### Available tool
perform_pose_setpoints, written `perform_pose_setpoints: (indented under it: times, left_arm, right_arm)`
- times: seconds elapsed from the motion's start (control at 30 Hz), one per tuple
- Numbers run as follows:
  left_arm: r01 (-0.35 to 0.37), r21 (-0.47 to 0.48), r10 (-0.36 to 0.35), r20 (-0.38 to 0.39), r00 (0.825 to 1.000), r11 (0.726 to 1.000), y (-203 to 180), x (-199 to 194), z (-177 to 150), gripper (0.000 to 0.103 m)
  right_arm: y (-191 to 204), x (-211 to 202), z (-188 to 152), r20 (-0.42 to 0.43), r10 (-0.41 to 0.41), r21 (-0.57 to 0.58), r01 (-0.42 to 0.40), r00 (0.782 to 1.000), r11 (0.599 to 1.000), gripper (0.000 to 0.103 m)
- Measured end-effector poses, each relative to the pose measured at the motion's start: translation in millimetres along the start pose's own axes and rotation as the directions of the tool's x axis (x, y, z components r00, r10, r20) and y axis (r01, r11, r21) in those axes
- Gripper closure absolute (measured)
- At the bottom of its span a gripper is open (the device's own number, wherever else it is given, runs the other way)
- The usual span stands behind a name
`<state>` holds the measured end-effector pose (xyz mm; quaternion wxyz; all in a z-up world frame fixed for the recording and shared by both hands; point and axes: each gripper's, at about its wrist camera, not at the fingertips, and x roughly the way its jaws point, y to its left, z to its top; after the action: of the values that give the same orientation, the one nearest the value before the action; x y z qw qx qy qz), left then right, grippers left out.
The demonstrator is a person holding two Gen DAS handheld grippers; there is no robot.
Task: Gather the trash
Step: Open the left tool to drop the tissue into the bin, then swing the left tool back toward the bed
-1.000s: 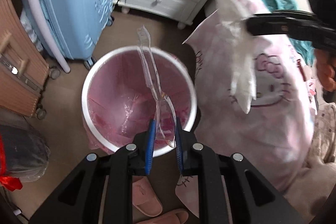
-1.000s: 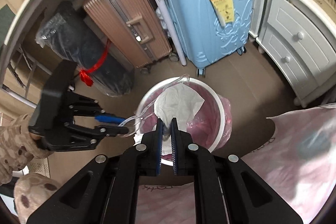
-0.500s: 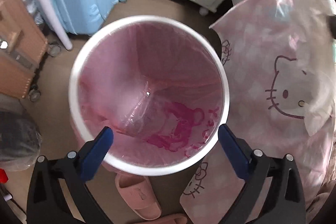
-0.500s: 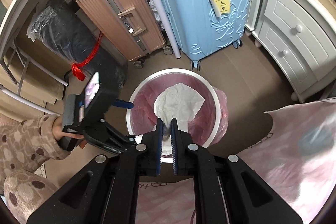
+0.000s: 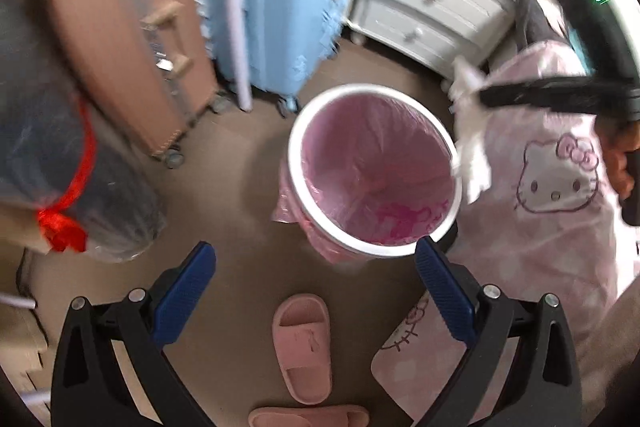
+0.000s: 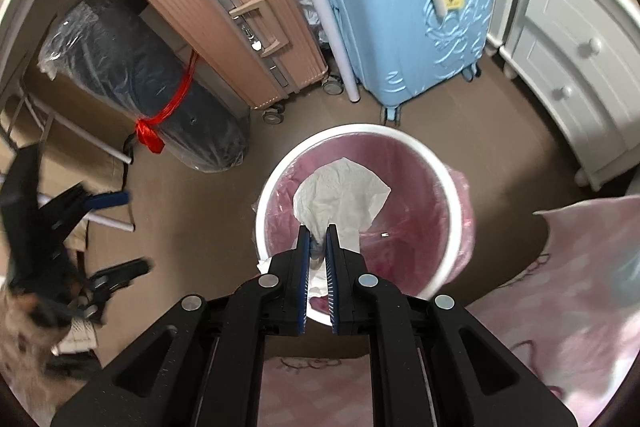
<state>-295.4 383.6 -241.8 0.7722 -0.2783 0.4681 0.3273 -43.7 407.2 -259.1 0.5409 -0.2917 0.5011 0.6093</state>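
A white trash bin (image 5: 295,163) with a pink liner stands on the brown floor; it also shows in the right wrist view (image 6: 452,195). My left gripper (image 5: 314,255) is open and empty, back from the bin's near rim. My right gripper (image 6: 318,231) is shut on a crumpled white tissue (image 6: 340,199) and holds it over the bin's opening. In the left wrist view the right gripper (image 5: 492,95) shows at the right with the tissue (image 5: 472,147) hanging beside the bin's right rim.
A blue suitcase (image 6: 400,7), a rose-gold suitcase (image 6: 236,11) and a wrapped dark bundle with a red tie (image 6: 140,79) stand behind the bin. A white drawer unit (image 6: 568,67) is at the right. Pink slippers (image 5: 302,347) lie on the floor. Pink Hello Kitty bedding (image 5: 552,187) hangs at right.
My left gripper opened and let the clear plastic wrapper fall into the bin, then drew back and left. My right gripper has moved little, still holding the tissue above the bin.
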Motion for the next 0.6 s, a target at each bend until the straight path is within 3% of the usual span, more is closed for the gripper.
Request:
perform_pose_setpoints:
  times: [0.03,0.1,0.13,0.17,0.2,0.33,0.6]
  left_arm:
    - [-0.018,-0.017,0.018,0.025,1.000,1.000,1.9,-10.0,-4.5,0.005]
    - [-0.034,-0.059,0.038,0.067,0.997,0.998,3.8,-28.6,-13.2,0.005]
    - [-0.042,-0.078,0.048,0.082,0.995,0.996,4.1,-36.2,-16.7,0.005]
    - [-0.047,-0.093,0.056,0.094,0.994,0.995,4.7,-41.7,-19.2,0.005]
    - [-0.056,-0.113,0.070,0.118,0.991,0.992,4.0,-52.2,-23.9,0.005]
    - [-0.091,-0.121,0.112,0.175,0.978,0.988,-2.2,-79.5,-30.8,0.005]
    - [-0.110,-0.035,0.115,0.250,0.961,0.993,-34.1,-130.9,-6.0,0.005]
  right_arm:
    - [0.4,6.5,0.8,0.005,-0.007,0.017,0.007,1.000,1.000,0.092]
    - [3.1,19.0,1.8,0.017,-0.060,0.029,0.060,0.998,0.998,0.073]
    - [4.7,23.8,2.3,0.028,-0.099,0.025,0.099,0.995,0.995,0.049]
    - [6.5,27.3,2.8,0.040,-0.135,0.017,0.135,0.990,0.991,0.032]
    - [9.3,31.7,3.2,0.049,-0.187,0.000,0.188,0.981,0.982,0.026]
    - [9.8,28.3,1.8,0.036,-0.217,0.003,0.217,0.975,0.976,0.021]
    - [13.9,-69.7,-25.4,0.226,-0.214,0.062,0.205,0.950,0.977,0.012]
